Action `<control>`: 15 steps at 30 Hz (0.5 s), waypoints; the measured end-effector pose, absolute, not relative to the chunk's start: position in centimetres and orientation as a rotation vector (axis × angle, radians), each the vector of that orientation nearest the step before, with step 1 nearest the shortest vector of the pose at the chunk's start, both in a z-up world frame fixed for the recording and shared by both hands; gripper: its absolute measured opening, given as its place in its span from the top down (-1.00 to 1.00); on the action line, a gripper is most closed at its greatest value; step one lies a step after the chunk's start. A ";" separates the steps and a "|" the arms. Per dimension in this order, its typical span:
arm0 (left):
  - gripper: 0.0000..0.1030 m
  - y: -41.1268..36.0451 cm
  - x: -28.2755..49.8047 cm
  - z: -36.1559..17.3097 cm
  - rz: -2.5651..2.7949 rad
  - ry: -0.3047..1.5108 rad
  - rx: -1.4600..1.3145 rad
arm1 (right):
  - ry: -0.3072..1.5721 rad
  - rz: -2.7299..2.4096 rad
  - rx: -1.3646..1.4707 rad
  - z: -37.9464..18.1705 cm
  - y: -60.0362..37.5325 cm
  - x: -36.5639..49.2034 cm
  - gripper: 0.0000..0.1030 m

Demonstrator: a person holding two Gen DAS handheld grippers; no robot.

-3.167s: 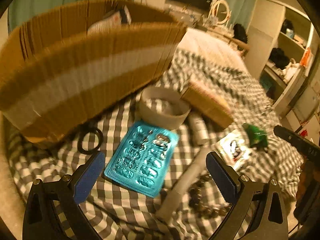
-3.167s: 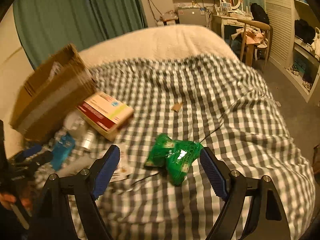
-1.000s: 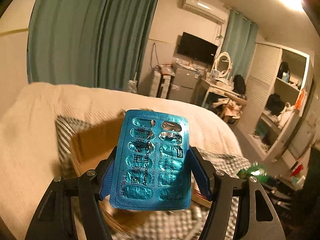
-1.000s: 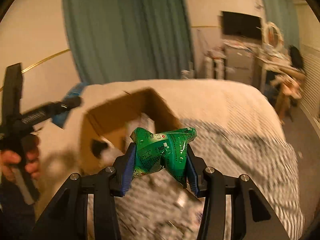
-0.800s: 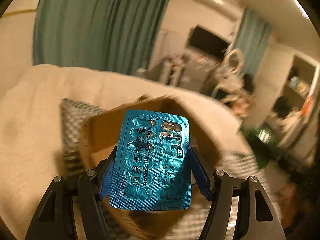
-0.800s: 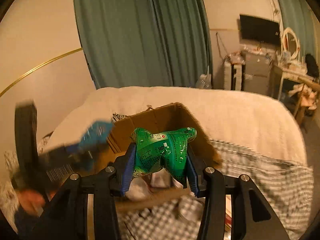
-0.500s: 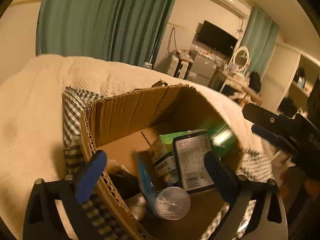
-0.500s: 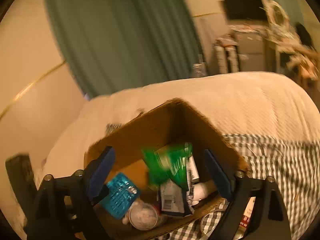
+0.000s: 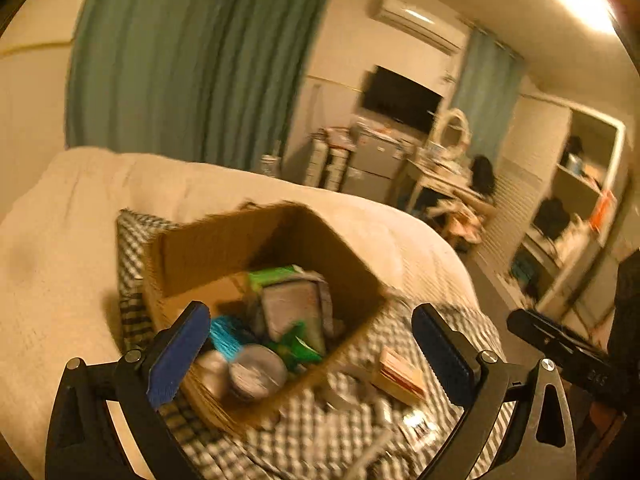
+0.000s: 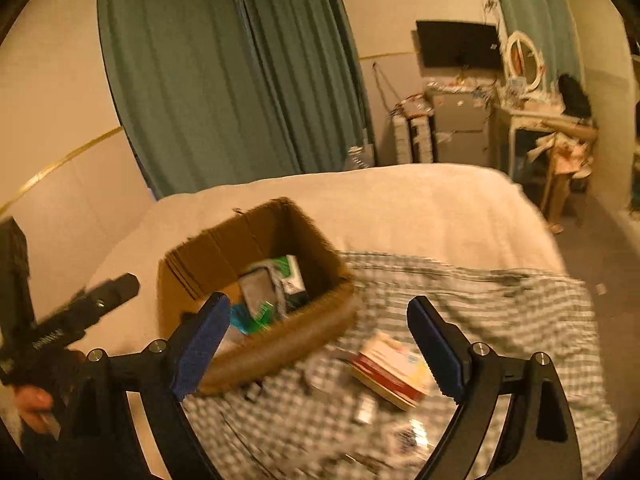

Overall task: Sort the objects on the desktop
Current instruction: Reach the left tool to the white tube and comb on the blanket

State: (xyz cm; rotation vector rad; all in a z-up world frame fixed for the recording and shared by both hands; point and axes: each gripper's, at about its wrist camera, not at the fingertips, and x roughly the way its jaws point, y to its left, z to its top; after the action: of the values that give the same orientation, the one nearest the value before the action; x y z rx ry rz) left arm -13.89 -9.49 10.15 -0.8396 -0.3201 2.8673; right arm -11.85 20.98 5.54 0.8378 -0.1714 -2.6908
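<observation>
An open cardboard box (image 9: 224, 240) (image 10: 208, 256) stands on the checked cloth. Inside it lie the blue blister pack (image 9: 226, 338) (image 10: 244, 322), the green packet (image 9: 300, 346) (image 10: 264, 312), a round container (image 9: 256, 374) and small cartons. My left gripper (image 9: 312, 354) hangs open and empty just above the box's near side. My right gripper (image 10: 318, 346) is open and empty too, above the box's right front corner. A red and yellow carton (image 9: 398, 376) (image 10: 394, 372) lies on the cloth (image 10: 500, 320) beside the box. Small items near it are blurred.
The box sits at the left part of a bed with a cream blanket (image 10: 420, 208). Green curtains (image 10: 224, 80), a TV (image 10: 458, 44), a desk with mirror (image 10: 536, 108) and shelves (image 9: 576, 208) are behind. A hand (image 10: 34, 402) holds the left gripper's handle.
Both grippers picked their items off the cloth, carried them over the box and opened. The blister pack and green packet now lie in the box. Both cameras have since drawn back slightly.
</observation>
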 end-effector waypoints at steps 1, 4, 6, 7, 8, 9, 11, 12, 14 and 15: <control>-1.00 -8.2 -12.8 10.0 2.857 -0.297 -0.833 | -0.156 -2.705 0.828 5.5 21.9 -10.9 -0.75; -1.00 -5.8 -10.6 8.9 2.820 -0.254 -0.850 | -0.118 -2.724 0.846 4.7 24.1 -8.4 -0.75; -1.00 -4.2 -9.5 7.0 2.778 -0.248 -0.921 | -0.082 -2.721 0.848 3.1 25.4 -6.9 -0.75; -1.00 -3.6 -9.0 6.0 2.749 -0.251 -0.945 | -0.068 -2.725 0.845 2.4 25.8 -6.3 -0.75; -1.00 -3.0 -8.5 4.7 2.720 -0.249 -0.964 | -0.046 -2.732 0.848 1.2 26.3 -5.6 -0.75; -1.00 -2.7 -8.3 3.8 2.711 -0.242 -0.976 | -0.031 -2.735 0.857 0.1 26.6 -5.4 -0.75; -1.00 -1.8 -8.0 1.6 2.708 -0.213 -0.996 | -0.020 -2.731 0.904 -2.8 27.5 -5.2 -0.75; -1.00 -1.5 -8.1 0.8 2.707 -0.202 -1.003 | -0.020 -2.727 0.942 -4.2 27.8 -5.4 -0.75; -1.00 -0.7 -8.7 -1.1 2.711 -0.154 -1.027 | -0.022 -2.702 1.013 -6.5 28.2 -5.8 -0.75; -1.00 -0.4 -9.1 -1.7 2.713 -0.122 -1.038 | -0.022 -2.694 1.025 -7.3 28.5 -5.8 -0.75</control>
State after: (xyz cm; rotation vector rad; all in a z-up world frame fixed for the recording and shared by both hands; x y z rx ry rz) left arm -9.11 -0.37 -1.71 -1.0384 -0.1222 2.7127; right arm -5.85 28.54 -7.31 1.0254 -0.0218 -2.6943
